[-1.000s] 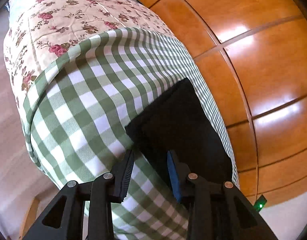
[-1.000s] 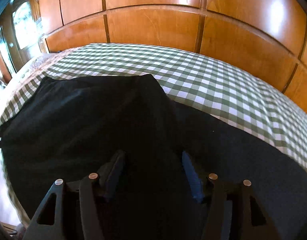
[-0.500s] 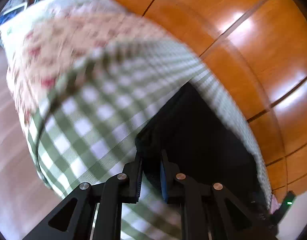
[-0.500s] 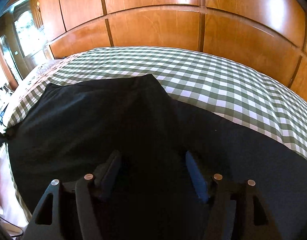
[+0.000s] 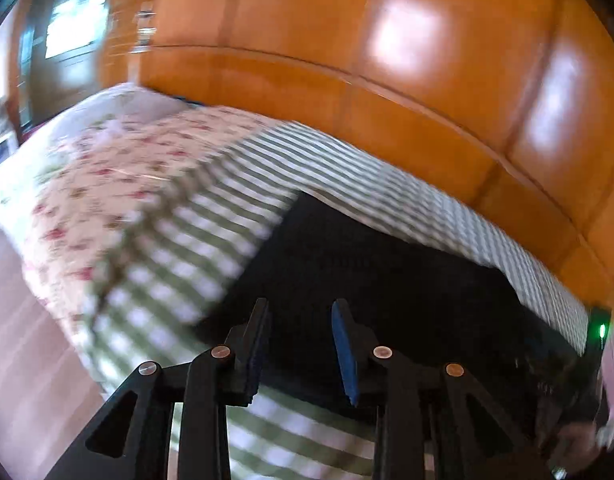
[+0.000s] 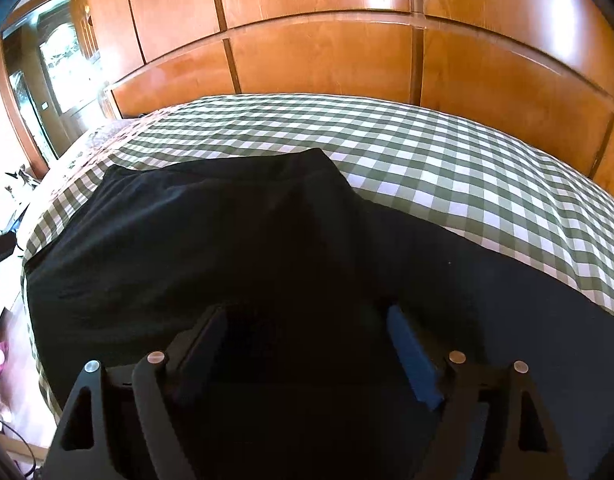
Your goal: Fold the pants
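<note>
Right wrist: one black pants (image 6: 211,248), one checked sheet (image 6: 447,160).

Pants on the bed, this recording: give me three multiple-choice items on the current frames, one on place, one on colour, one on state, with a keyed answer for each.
1. Where do the pants lie?
A. on the green checked cover
B. on the floor
C. on the floral quilt

2. What colour are the pants?
A. white
B. black
C. red

3. How do the right gripper's fingers stand?
A. clamped on a hanger
B. pressed together with nothing between
C. spread apart over the pants

Answers:
1 A: the pants are spread on the checked cover; the floral quilt lies beyond their edge in the left wrist view.
2 B: the cloth is black in both views.
3 C: the right gripper is opening, its fingers wide apart above the dark cloth, and whether the pads press on it cannot be told.
</note>
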The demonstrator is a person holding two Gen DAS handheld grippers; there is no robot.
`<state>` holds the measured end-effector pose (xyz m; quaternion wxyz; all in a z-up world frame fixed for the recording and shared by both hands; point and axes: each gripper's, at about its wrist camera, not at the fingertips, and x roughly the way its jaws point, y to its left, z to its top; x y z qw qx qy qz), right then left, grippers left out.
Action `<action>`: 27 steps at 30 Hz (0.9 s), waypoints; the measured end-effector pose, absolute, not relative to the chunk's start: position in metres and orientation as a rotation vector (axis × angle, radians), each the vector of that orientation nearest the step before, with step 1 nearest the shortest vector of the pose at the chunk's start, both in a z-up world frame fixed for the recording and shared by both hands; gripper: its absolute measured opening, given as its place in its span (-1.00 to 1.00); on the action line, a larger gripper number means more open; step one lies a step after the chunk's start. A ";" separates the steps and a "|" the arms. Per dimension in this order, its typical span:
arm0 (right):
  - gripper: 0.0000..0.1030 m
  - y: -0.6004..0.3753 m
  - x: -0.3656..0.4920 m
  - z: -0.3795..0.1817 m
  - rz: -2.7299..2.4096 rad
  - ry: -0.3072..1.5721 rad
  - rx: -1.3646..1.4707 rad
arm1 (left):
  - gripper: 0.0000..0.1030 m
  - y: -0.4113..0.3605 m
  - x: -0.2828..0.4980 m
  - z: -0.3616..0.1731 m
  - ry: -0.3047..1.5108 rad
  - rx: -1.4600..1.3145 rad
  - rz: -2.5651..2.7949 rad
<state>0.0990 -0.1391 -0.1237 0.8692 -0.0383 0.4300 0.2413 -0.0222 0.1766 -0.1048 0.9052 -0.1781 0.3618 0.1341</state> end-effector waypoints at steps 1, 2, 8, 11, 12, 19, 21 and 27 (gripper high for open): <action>0.63 -0.140 0.099 -0.124 0.504 0.900 -0.079 | -0.40 0.169 -0.013 -0.111 0.780 -0.348 0.258; 0.63 -0.139 0.099 -0.124 0.504 0.900 -0.080 | -0.39 0.162 -0.004 -0.120 0.829 -0.317 0.247; 0.63 -0.143 0.098 -0.124 0.513 0.893 -0.052 | -0.48 0.169 0.001 -0.151 0.864 -0.339 0.284; 0.64 -0.144 0.098 -0.125 0.513 0.894 -0.049 | -0.48 0.172 0.002 -0.147 0.875 -0.363 0.291; 0.64 -0.143 0.097 -0.124 0.511 0.895 -0.053 | -0.48 0.169 0.000 -0.143 0.877 -0.364 0.292; 0.64 -0.139 0.098 -0.125 0.505 0.902 -0.078 | -0.48 0.139 -0.011 -0.112 0.819 -0.307 0.232; 0.64 -0.138 0.099 -0.125 0.504 0.907 -0.090 | -0.48 0.130 -0.014 -0.104 0.799 -0.301 0.211; 0.58 -0.132 0.100 -0.116 0.472 0.939 -0.151 | -0.48 0.097 -0.007 -0.094 0.789 -0.236 0.132</action>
